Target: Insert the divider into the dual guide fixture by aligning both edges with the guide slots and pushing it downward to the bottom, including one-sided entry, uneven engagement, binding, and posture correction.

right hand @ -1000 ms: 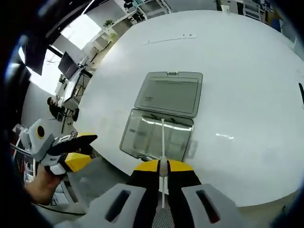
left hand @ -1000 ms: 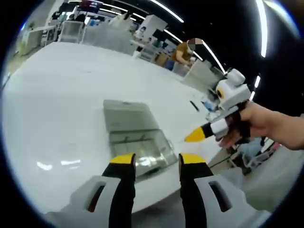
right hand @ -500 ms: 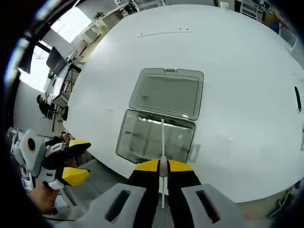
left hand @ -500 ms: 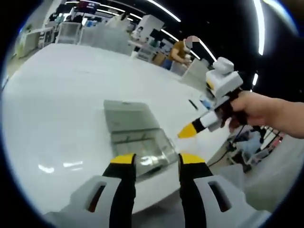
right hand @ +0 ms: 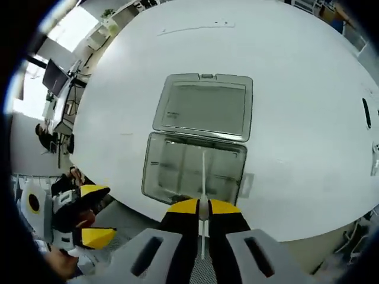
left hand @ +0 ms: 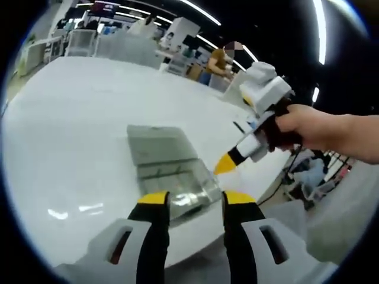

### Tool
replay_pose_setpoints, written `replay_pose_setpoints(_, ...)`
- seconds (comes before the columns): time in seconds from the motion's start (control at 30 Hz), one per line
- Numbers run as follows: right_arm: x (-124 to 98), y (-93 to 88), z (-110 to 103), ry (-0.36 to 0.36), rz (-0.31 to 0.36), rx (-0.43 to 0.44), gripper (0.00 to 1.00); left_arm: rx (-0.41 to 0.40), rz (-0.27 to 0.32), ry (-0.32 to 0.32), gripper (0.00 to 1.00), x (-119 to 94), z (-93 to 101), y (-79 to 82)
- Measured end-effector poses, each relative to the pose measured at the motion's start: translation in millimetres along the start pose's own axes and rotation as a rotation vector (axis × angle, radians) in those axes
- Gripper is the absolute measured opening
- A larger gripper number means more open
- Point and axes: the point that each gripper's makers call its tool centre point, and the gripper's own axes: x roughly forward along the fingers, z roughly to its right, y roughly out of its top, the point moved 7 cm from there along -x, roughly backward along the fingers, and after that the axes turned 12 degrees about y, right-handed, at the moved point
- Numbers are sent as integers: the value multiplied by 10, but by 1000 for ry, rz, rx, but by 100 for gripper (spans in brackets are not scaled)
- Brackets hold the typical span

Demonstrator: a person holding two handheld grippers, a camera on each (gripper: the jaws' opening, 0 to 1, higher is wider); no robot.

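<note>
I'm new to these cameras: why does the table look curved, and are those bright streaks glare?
Fisheye bending: in the right gripper view the flat white table bulges like a dome. In the left gripper view ceiling lights smear into streaks, and glare glints on the clear box.

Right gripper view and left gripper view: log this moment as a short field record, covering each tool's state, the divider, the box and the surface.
right tool: shut on the divider, above the box
divider: thin clear strip, edge-on, pointing over the tray, not yet seated
left tool: open, holding nothing, at the box's near edge
box: clear hinged plastic box, lid laid open flat behind the tray
table: white, round-edged
background: a person at a far desk
</note>
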Motion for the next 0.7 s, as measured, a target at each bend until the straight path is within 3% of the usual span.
replay_pose_setpoints(0.3, 64, 22, 16, 4, 6, 93, 0, 72, -2, 19, 37, -10, -6, -49)
replay_pose_setpoints(0.7, 202, 57, 20, 5, -13, 124, 0, 122, -13, 25, 43, -24, 17, -106)
